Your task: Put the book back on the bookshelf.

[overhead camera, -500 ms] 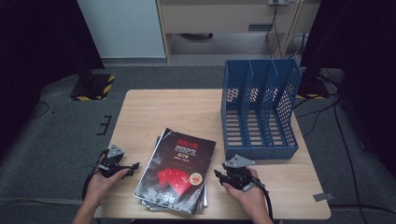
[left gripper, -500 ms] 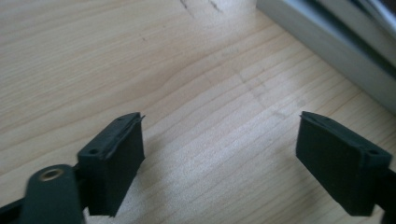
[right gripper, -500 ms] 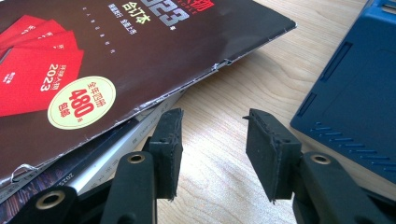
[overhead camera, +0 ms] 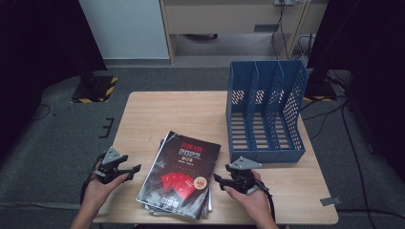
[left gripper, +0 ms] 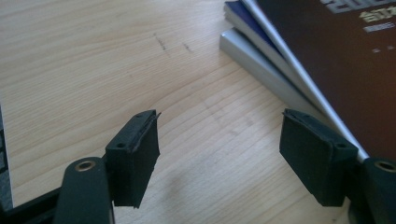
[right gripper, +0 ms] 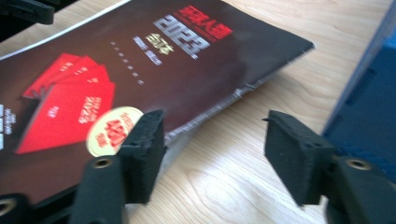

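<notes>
My left gripper (overhead camera: 136, 168) hovers over bare table (overhead camera: 157, 114), jaws released, nothing between them. The stack of books (overhead camera: 181, 174) lies between my hands; its lower books are mostly hidden under the black cover. My right gripper (overhead camera: 216, 179) sits at the stack's edge, jaws apart, gripping nothing. Blue file rack (overhead camera: 265, 109) is cut off in the right gripper view.
</notes>
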A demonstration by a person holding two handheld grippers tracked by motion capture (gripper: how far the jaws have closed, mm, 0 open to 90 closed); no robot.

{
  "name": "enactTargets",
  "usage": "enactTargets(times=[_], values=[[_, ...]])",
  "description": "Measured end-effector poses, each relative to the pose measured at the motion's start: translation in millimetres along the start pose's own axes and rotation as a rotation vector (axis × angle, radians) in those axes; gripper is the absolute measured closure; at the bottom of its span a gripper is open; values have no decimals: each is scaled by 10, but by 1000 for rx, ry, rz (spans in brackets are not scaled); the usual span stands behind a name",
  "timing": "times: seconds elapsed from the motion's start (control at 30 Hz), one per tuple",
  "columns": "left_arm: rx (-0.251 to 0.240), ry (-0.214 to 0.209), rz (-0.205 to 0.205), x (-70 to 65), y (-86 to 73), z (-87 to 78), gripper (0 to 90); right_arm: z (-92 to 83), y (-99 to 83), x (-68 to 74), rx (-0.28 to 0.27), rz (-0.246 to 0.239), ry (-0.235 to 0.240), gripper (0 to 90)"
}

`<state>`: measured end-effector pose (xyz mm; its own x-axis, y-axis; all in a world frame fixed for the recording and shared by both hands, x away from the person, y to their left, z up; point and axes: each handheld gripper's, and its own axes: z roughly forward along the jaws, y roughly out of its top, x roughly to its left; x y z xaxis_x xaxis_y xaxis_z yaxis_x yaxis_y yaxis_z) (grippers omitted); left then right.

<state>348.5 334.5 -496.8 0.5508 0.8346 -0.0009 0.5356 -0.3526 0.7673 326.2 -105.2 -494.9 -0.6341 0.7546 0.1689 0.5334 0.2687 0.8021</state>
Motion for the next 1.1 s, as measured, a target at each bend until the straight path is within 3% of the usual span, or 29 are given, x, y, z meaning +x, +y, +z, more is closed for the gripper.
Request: enactTargets(times=[0.2,0.37,0.47,0.8,0.97,1.1], values=[[-11,-29,12,-73,51,-34,310,63,68,104,-27,-10,30,249],[-16,-57,31,-208,113,-36,318,82,88,185,-34,-26,71,173],[-13,-80,70,-341,172,-4,330,101,98,219,-46,-28,84,151],[17,-104,89,-472,176,83,349,216,181,214,5,5,69,134],[47,-102,103,-513,166,133,383,334,120,179,57,12,51,130],[56,-115,91,-503,144,136,407,371,98,181,76,21,58,129]])
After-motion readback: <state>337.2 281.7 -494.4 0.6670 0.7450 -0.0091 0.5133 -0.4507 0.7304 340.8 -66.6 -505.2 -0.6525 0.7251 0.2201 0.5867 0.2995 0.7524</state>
